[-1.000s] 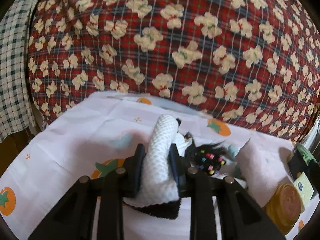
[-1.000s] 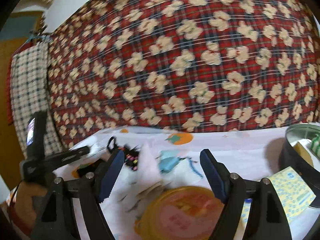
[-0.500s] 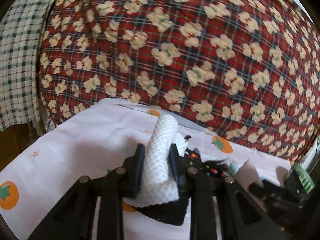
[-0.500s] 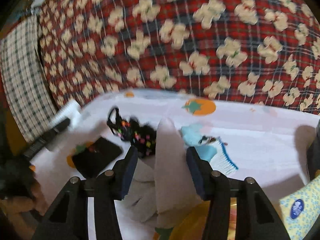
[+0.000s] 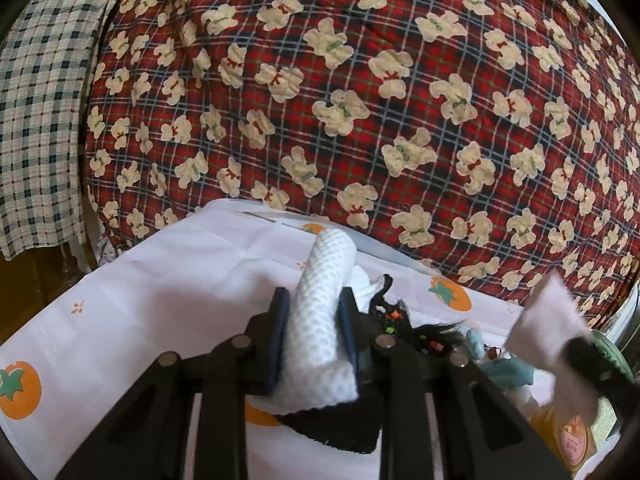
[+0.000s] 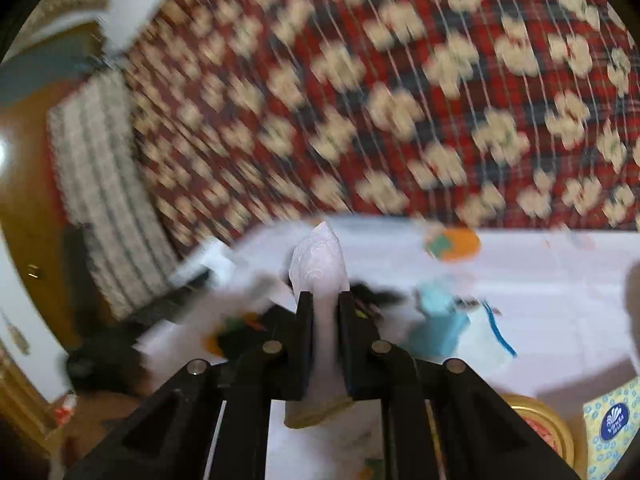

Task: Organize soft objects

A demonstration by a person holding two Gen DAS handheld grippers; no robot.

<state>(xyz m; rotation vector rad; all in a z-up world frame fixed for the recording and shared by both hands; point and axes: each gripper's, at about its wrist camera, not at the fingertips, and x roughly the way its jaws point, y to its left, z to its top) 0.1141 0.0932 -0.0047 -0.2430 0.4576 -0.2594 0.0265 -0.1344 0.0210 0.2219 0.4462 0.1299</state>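
A white tomato-print cloth (image 5: 168, 304) covers the counter before a red plaid bear-print quilt (image 5: 360, 100). The left gripper (image 5: 314, 332) jaws clench a folded white waffle-weave cloth (image 5: 320, 336) near the counter's far edge. The right gripper (image 6: 325, 320) jaws, having just closed, grasp a pale pink cloth (image 6: 320, 268).

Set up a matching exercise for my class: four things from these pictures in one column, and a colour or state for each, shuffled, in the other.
Things
1. white waffle cloth
2. pale pink cloth
3. quilt
4. tablecloth

Colour or state
A. red plaid with cream bears
B. clamped in the right gripper
C. white with orange fruit
D. clamped in the left gripper

Pairs: 1-D, 2-B, 3-A, 4-C
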